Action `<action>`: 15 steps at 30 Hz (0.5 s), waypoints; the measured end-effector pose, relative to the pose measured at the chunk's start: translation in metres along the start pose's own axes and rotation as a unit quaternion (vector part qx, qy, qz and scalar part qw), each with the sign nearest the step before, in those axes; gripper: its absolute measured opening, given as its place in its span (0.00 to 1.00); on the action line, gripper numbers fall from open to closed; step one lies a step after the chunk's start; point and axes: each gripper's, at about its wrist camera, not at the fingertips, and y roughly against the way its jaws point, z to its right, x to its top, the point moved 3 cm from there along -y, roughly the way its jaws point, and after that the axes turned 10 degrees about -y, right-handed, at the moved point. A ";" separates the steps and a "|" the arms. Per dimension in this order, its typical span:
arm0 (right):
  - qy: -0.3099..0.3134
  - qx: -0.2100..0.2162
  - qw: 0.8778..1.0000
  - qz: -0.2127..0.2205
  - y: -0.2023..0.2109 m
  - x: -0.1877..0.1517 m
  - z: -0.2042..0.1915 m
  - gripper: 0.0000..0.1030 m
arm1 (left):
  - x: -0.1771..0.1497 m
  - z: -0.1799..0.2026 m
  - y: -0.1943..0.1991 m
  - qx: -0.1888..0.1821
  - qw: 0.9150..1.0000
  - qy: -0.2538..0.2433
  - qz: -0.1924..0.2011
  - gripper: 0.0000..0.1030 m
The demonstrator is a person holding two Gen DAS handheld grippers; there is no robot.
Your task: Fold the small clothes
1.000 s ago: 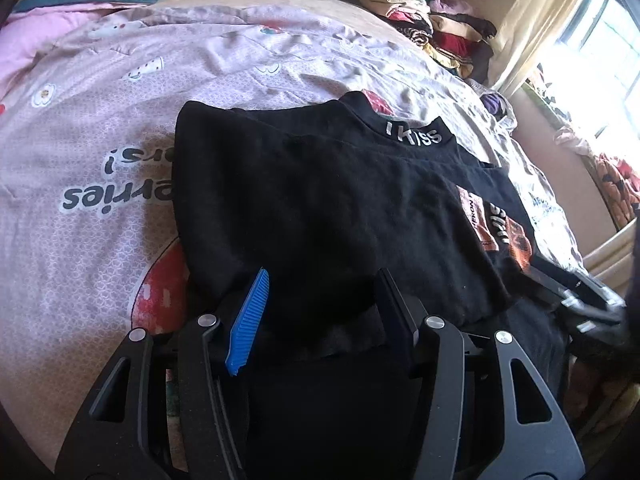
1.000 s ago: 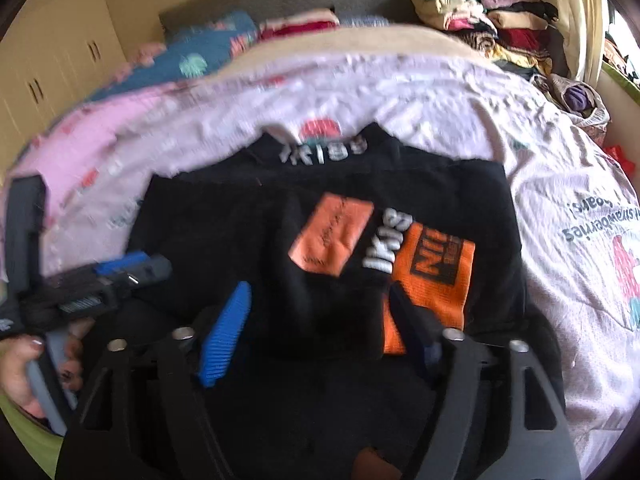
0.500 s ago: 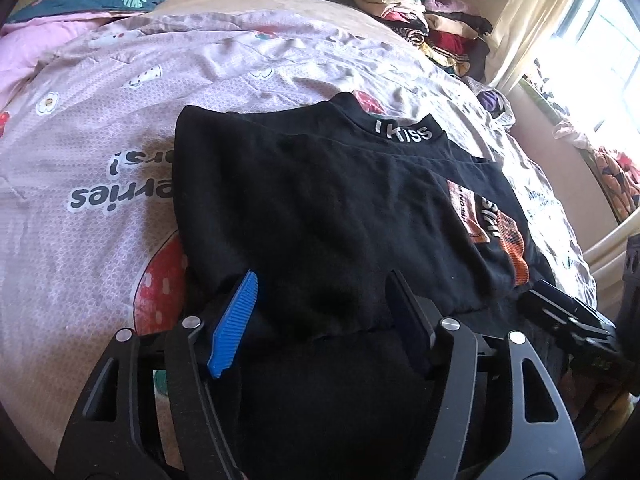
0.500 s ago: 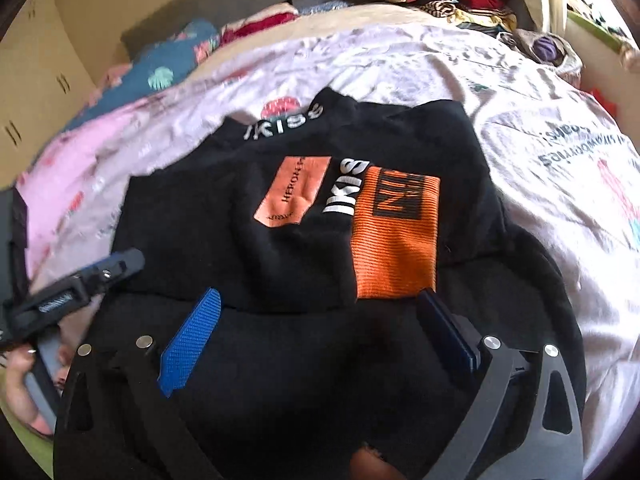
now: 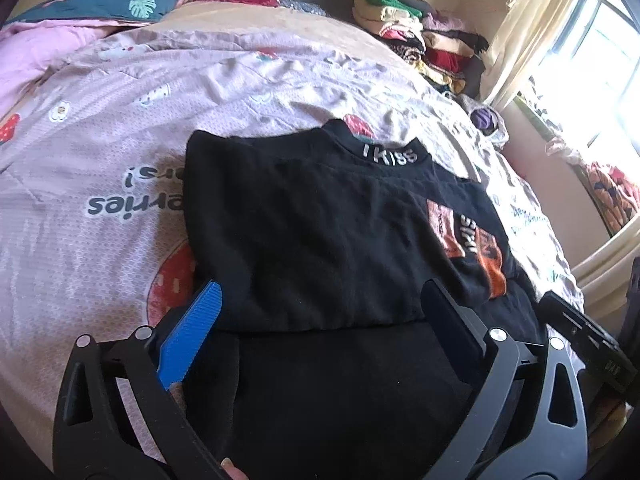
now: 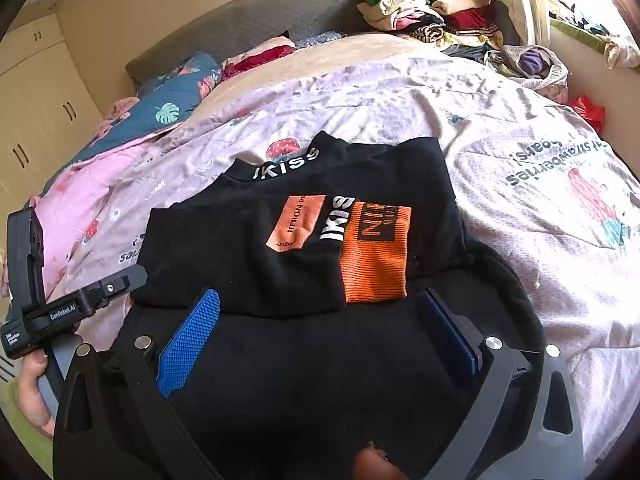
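A black sweatshirt [image 5: 320, 232] with a white "IKISS" collar and orange sleeve patches lies on the bed, both sleeves folded inward over its body; it also shows in the right wrist view [image 6: 280, 248]. My left gripper [image 5: 320, 312] is open and empty, its fingers wide apart over the folded left sleeve's cuff edge near the lower body. My right gripper [image 6: 316, 316] is open and empty, hovering over the lower body just below the orange cuff [image 6: 376, 252]. Each gripper shows at the edge of the other's view.
The bed has a pink strawberry-print quilt [image 5: 120, 168]. A dark teal leaf-print quilt [image 6: 168, 108] lies near the headboard. A pile of folded clothes [image 6: 432, 12] sits at the far right corner. A window and curtain [image 5: 560, 40] are at the right.
Both grippers opened wider and drew back toward the sweatshirt's bottom, letting go of the sleeves, which now lie flat across the body.
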 end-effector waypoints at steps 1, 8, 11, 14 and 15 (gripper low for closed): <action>0.000 0.000 1.000 0.002 0.002 0.000 0.000 0.96 | 0.001 0.000 0.002 0.000 1.000 0.002 0.002 0.91; 0.001 -0.001 1.000 0.019 0.016 0.004 -0.002 0.96 | 0.002 0.002 0.012 0.000 1.000 -0.004 0.008 0.91; 0.003 -0.003 1.000 0.025 0.022 0.004 -0.003 0.96 | 0.002 0.002 0.016 0.001 1.000 -0.006 0.011 0.91; 0.007 -0.009 0.999 0.031 0.027 0.003 -0.004 0.96 | 0.002 0.002 0.020 0.000 1.000 -0.007 0.017 0.91; 0.007 -0.010 0.999 0.032 0.029 0.003 -0.004 0.96 | 0.001 0.002 0.022 -0.001 1.000 -0.006 0.018 0.91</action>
